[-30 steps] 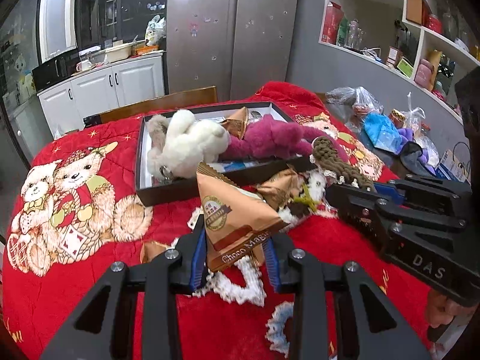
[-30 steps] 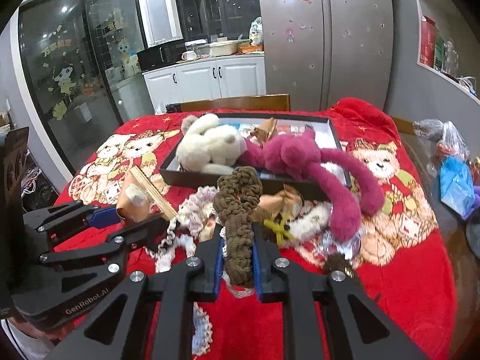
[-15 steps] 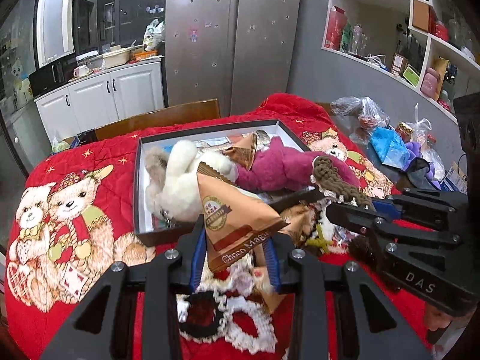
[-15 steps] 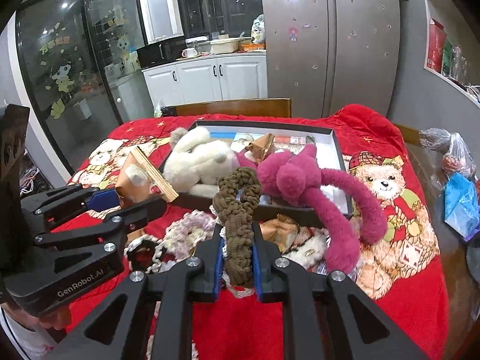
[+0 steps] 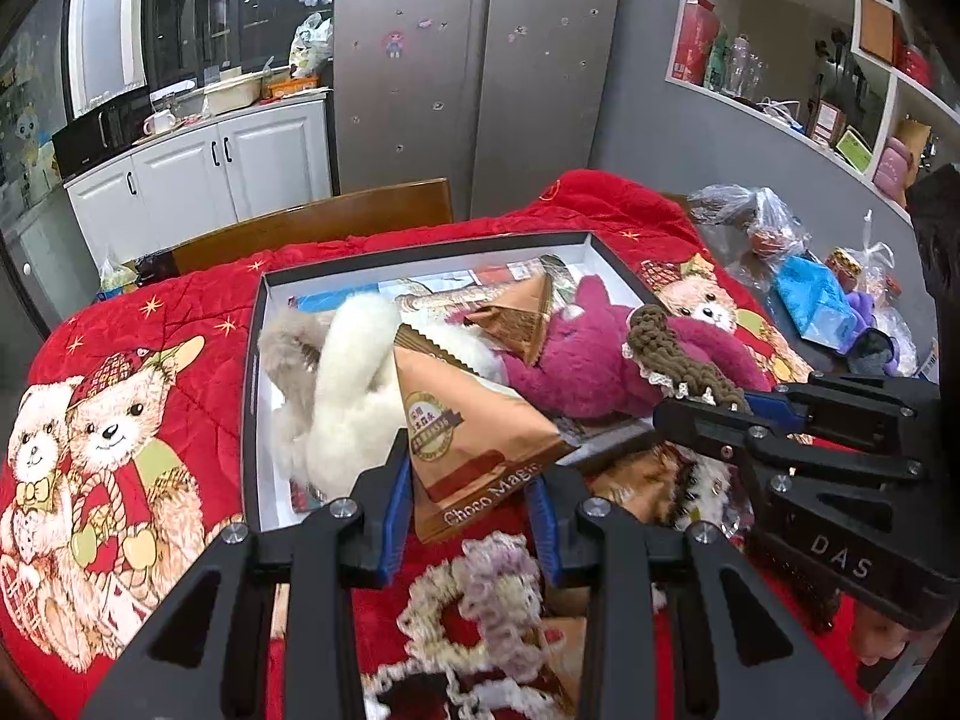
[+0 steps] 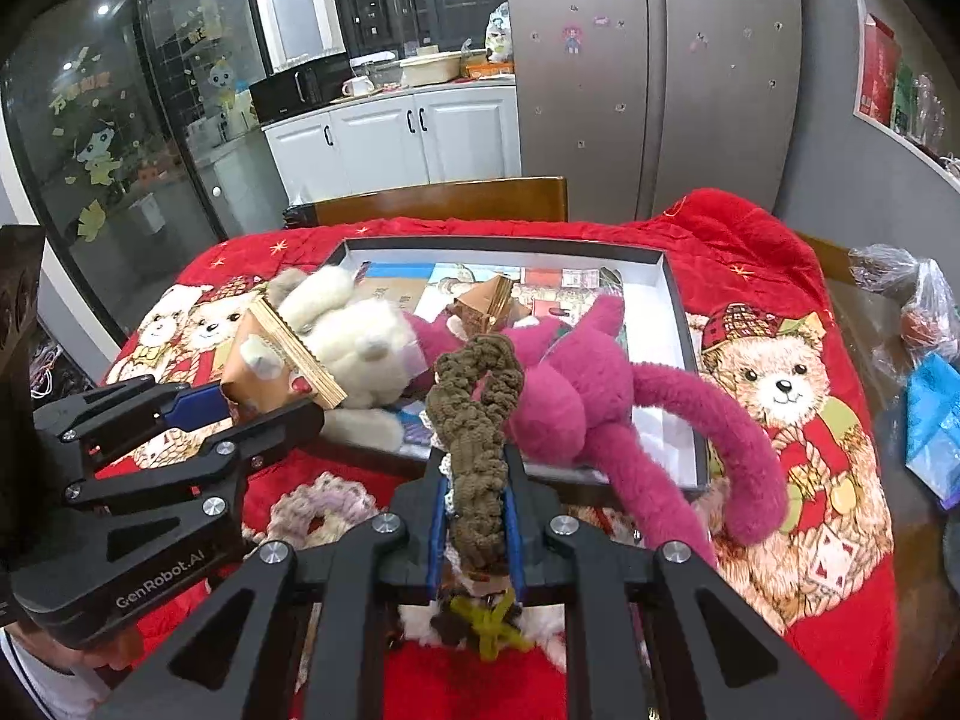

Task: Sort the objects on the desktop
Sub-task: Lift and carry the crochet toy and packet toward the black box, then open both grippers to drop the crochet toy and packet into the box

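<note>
- The left gripper (image 5: 468,492) clamps a brown snack pouch (image 5: 474,432) raised over the near rim of the black tray (image 5: 252,396), likely for dropping in.
- The right gripper (image 6: 477,510) pinches a brown knitted scrunchie (image 6: 477,408) likewise.
- Only the right wrist view shows the pink plush's (image 6: 576,378) arm overhanging the tray; the floor beneath seems cluttered.

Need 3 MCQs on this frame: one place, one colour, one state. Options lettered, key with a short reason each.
1. Where does the white plush toy lie?
A. in the box
B. on the chair
C. on the shelf

2. What colour is the long-armed plush?
A. blue
B. magenta
C. yellow

3. What is the left gripper doing?
A. open, empty
B. shut on the snack packet
C. out of view

Key:
1 A, it lies inside the black rim.
2 B, its fur is magenta.
3 B, both blue pads press the packet's sides.
</note>
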